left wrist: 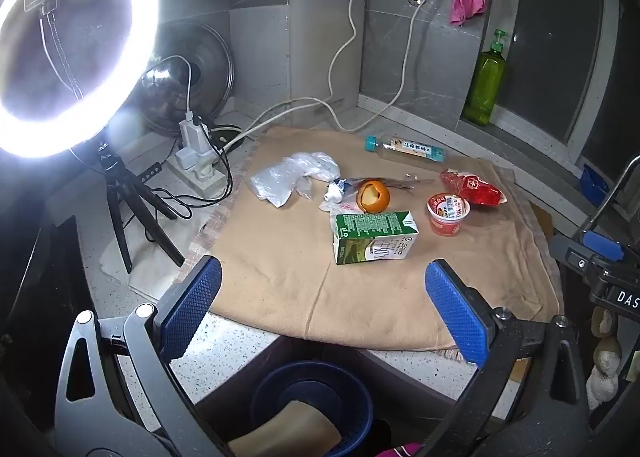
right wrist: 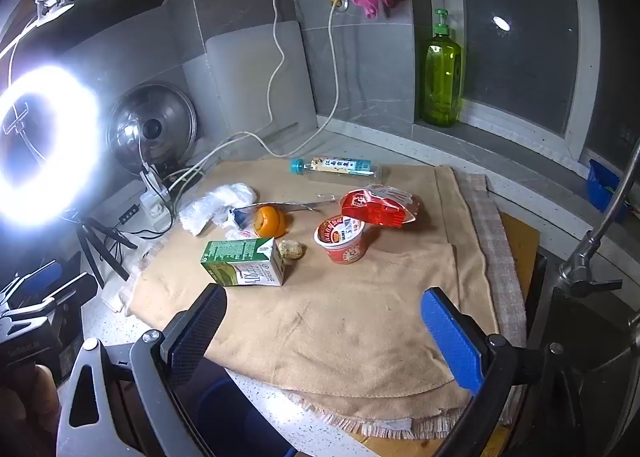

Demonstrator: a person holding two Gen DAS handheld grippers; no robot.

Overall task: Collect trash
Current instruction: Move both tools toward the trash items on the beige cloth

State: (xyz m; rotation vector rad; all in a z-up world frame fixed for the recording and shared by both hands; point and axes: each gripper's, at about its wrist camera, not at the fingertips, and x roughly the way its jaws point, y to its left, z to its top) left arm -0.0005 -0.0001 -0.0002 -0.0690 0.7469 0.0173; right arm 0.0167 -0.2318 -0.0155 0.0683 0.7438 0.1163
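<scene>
Trash lies on a tan cloth (left wrist: 280,285) (right wrist: 360,317): a green milk carton (left wrist: 374,237) (right wrist: 244,262), an orange peel (left wrist: 373,196) (right wrist: 269,221), a red cup (left wrist: 448,214) (right wrist: 342,239), a red wrapper (left wrist: 474,187) (right wrist: 376,207), a clear bottle (left wrist: 404,148) (right wrist: 338,169), crumpled white plastic (left wrist: 292,177) (right wrist: 218,203) and a small brown lump (right wrist: 291,250). My left gripper (left wrist: 324,309) is open, empty, short of the carton. My right gripper (right wrist: 324,337) is open, empty, over bare cloth in front of the carton and cup.
A dark blue bin (left wrist: 312,405) sits below the counter edge. A bright ring light on a tripod (left wrist: 72,45) (right wrist: 44,145) stands left, with a power strip (left wrist: 196,161) and cables. A green pump bottle (left wrist: 486,85) (right wrist: 440,77) is on the back ledge.
</scene>
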